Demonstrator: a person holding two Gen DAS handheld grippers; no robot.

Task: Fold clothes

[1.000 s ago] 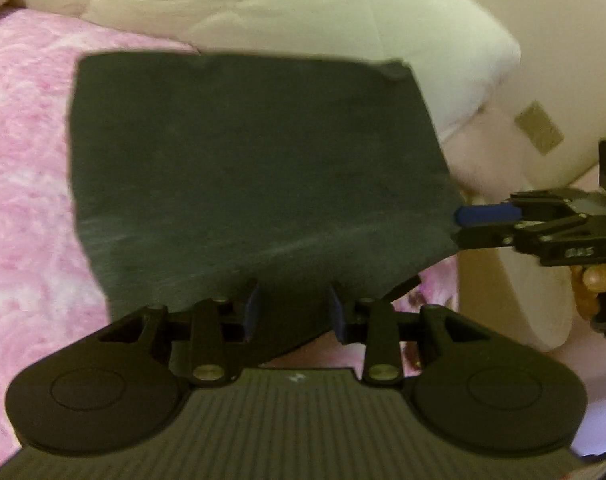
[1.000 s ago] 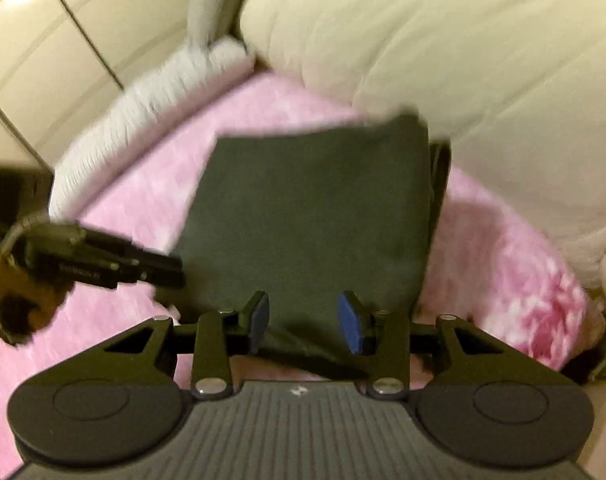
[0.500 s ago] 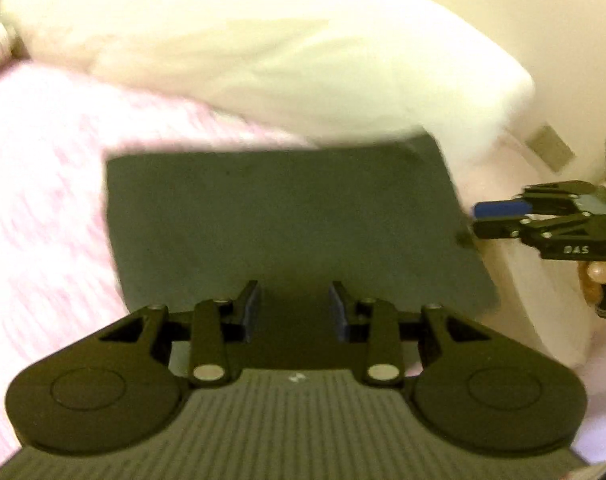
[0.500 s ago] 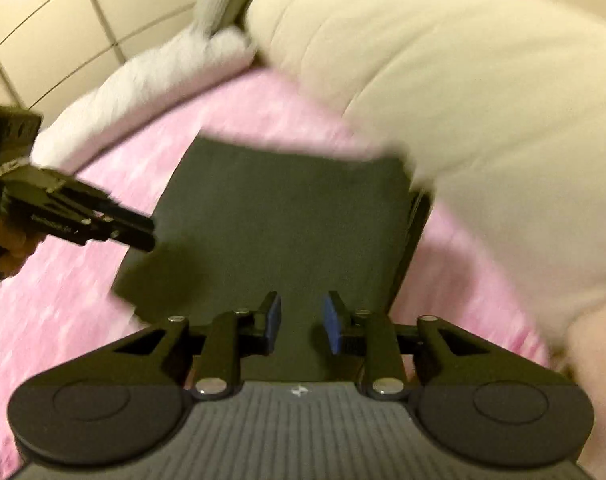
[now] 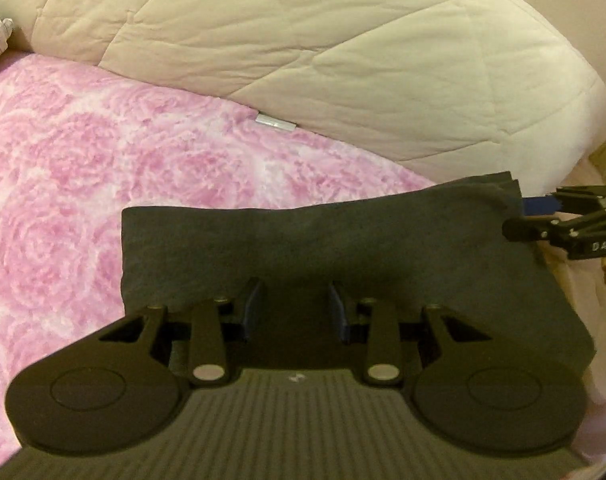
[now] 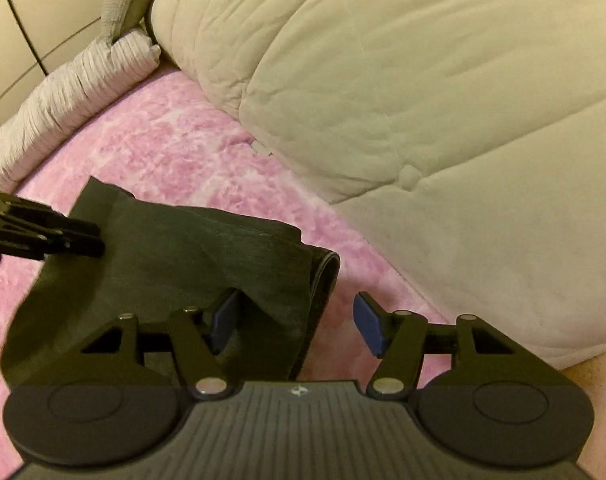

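Dark garment (image 5: 343,248) now lower; right gripper (image 6: 297,320) opening, tilted downward.

Both cameras sit close above the bed (image 5: 83,152), tilted steeply down along their own tongs. Each faces the duvet (image 5: 323,52) beyond, and both share the dark cloth (image 5: 343,248); each catches the other's tongs at its edge.

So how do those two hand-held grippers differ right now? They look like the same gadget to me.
The left hand-held gripper has its jaws set narrow with the dark garment between them, while the right hand-held gripper is opening, its jaws spread wide. The left one's pads sit on the cloth; the right one's pads stand apart, the garment's folded edge loose between them. Both are black with blue pads and point down at the pink blanket.
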